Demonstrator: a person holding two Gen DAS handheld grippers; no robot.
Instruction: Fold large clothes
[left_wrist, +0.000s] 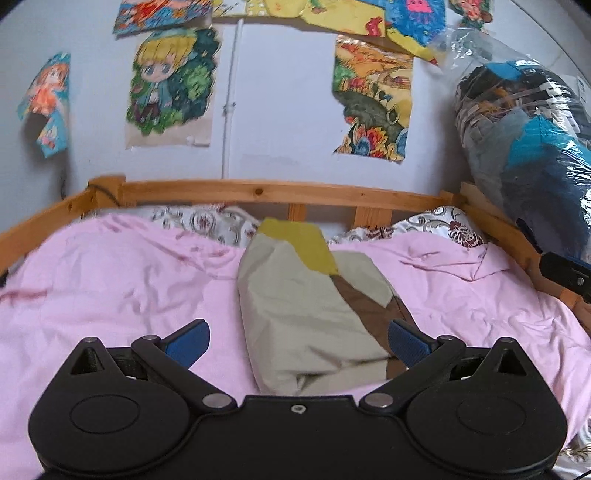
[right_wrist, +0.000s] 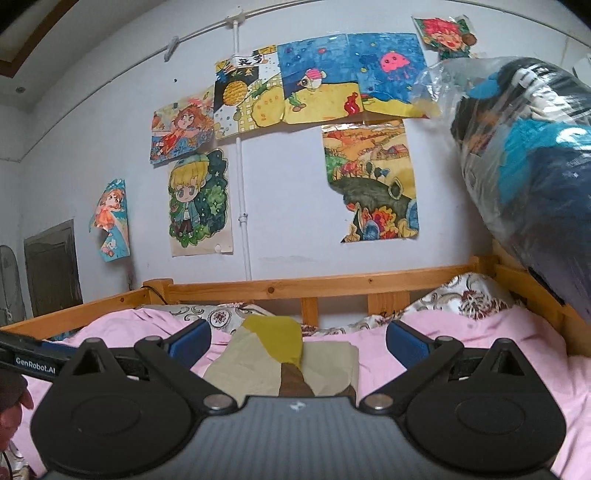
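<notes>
A folded garment in beige with a brown band and a mustard-yellow patch lies on the pink sheet in the middle of the bed. My left gripper is open and empty, its blue fingers either side of the garment's near end, just above it. In the right wrist view the same garment lies as a compact bundle ahead. My right gripper is open and empty, held above the garment's near edge. Part of the other gripper shows at the left edge.
A wooden bed rail runs along the far side and both ends. A floral pillow or quilt lies by the rail. A large plastic bag of clothes hangs over the right corner. Drawings cover the wall.
</notes>
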